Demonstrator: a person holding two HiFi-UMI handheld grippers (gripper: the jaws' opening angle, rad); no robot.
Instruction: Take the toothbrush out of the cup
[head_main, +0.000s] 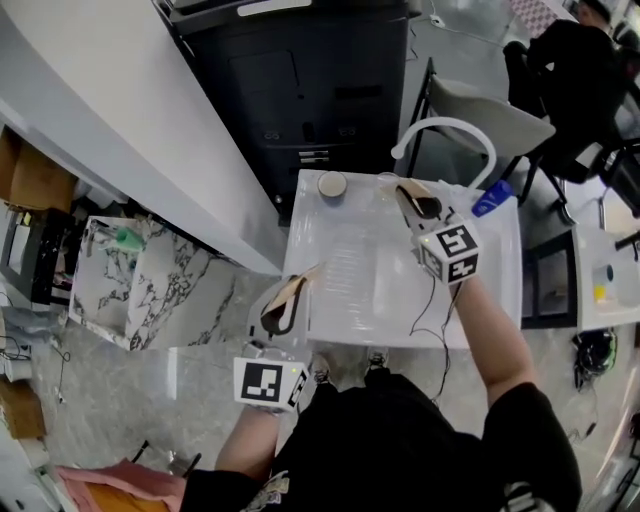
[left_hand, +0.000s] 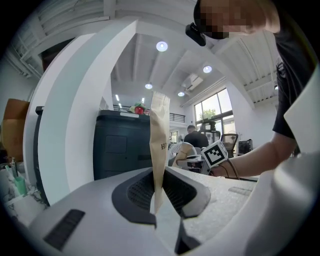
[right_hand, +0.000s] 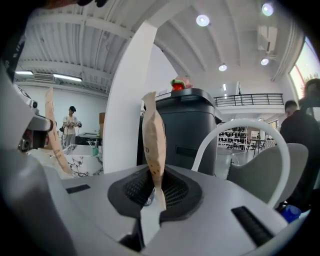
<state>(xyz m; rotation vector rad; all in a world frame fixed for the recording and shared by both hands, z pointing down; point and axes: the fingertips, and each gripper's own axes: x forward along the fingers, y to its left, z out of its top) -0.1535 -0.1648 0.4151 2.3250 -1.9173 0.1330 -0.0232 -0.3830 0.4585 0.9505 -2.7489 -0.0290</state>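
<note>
Each gripper pinches a tan paper packet. My left gripper (head_main: 285, 308) is over the near left edge of the white table (head_main: 350, 300), shut on a packet (left_hand: 160, 140) that stands up from its jaws. Over the table's far right, my right gripper (head_main: 420, 207) is shut on a second packet (right_hand: 154, 145), held clear above the surface. A small round cup (head_main: 332, 185) stands at the table's far edge, apart from both grippers. What the packets hold is hidden. In the right gripper view the left-held packet (right_hand: 52, 131) shows at far left.
A black cabinet (head_main: 300, 80) stands behind the table, and a grey chair with a white arched bar (head_main: 450, 130) is at the far right. A blue bottle (head_main: 492, 198) is at the table's right corner. A marble-patterned stand (head_main: 140, 280) lies to the left. A person sits beyond.
</note>
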